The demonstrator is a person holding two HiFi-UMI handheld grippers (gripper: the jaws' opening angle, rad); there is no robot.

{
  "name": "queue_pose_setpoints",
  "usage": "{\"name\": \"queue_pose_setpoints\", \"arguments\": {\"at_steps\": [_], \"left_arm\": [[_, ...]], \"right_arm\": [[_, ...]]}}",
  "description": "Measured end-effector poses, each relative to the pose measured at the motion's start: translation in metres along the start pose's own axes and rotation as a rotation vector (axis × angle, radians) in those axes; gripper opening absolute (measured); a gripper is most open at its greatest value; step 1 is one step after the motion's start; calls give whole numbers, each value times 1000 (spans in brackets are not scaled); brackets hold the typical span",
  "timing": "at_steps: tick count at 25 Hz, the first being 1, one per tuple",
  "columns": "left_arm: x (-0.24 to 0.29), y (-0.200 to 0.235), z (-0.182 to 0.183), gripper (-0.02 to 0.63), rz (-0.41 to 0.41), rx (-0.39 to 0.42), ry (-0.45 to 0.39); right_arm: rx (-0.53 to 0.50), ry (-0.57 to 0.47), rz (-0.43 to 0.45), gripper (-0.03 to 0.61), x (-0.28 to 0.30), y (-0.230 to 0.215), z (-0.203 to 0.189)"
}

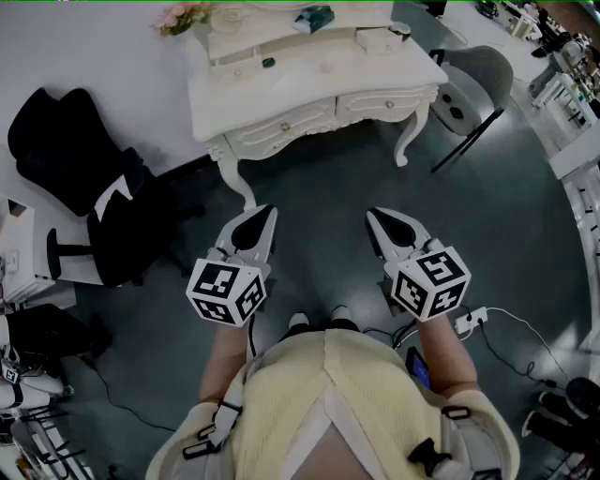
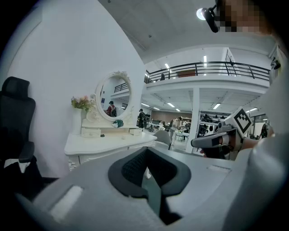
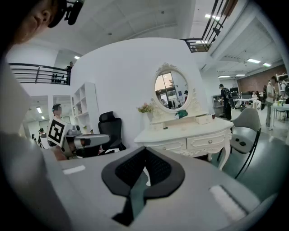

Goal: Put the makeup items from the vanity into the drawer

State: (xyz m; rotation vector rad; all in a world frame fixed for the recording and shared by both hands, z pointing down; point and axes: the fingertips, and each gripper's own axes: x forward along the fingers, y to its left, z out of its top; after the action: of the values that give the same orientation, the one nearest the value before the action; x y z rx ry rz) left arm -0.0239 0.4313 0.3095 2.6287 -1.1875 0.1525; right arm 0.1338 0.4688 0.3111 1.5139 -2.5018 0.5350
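**A:** Why are both tools held short of the vanity [image 1: 281, 94]?

**B:** Approach position, as I judge it. The left gripper [image 1: 257, 217] and right gripper [image 1: 379, 218] sit side by side, noses toward 12 o'clock. The vanity stands there, well apart from them. Each pair of jaws is pressed together with nothing between. No grip is called for until the reach begins.

**A:** Where is the makeup?

**B:** On the worktop [image 1: 398, 70]. A teal item [image 1: 313, 18] lies at the back, below the mirror [image 3: 171, 89]. A small dark item [image 1: 269, 63] lies nearer the front. Both drawers [image 1: 286, 125] are shut, so one must be opened first.

**A:** What cannot be read?

**B:** The kind of each item: too small to tell. The head view cuts the mirror off at its top edge. The drawer insides are hidden. Note a black chair [image 1: 66, 150] at 10 o'clock and a grey chair [image 1: 473, 80] at 2 o'clock, flanking the route.
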Motion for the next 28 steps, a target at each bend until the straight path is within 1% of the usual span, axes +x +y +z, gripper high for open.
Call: {"name": "queue_pose_setpoints", "arguments": {"at_steps": [4,8,11,13,15,19,23,26,28], "left_arm": [[12,-3,-8,3,-1,-37,19],[26,-17,-18,0,-54,-76,49],[32,-25,-20,-6,-71,-120,41],[34,-28,-18,-3,-67,-128,29],[36,-28,-14,-2,-47,-99,17],[40,-29,-14,2,25,-14,24],[38,-30,-17,6,81,8,36],[32,-17,-17,6,143,25,38],[30,-7,-14,6,160,18,33]], "right_arm": [[4,16,22,2,2,-7,-4],[0,11,37,2,5,-16,-6],[-7,3,60,2,6,-21,-6],[-7,10,79,2,6,-25,-7],[-6,18,93,2,8,-29,-8],[-4,42,127,2,12,-38,-12],[-24,66,157,2,17,-43,-17],[-28,75,181,2,26,-40,-16],[-29,79,197,2,34,-35,-16]]}}
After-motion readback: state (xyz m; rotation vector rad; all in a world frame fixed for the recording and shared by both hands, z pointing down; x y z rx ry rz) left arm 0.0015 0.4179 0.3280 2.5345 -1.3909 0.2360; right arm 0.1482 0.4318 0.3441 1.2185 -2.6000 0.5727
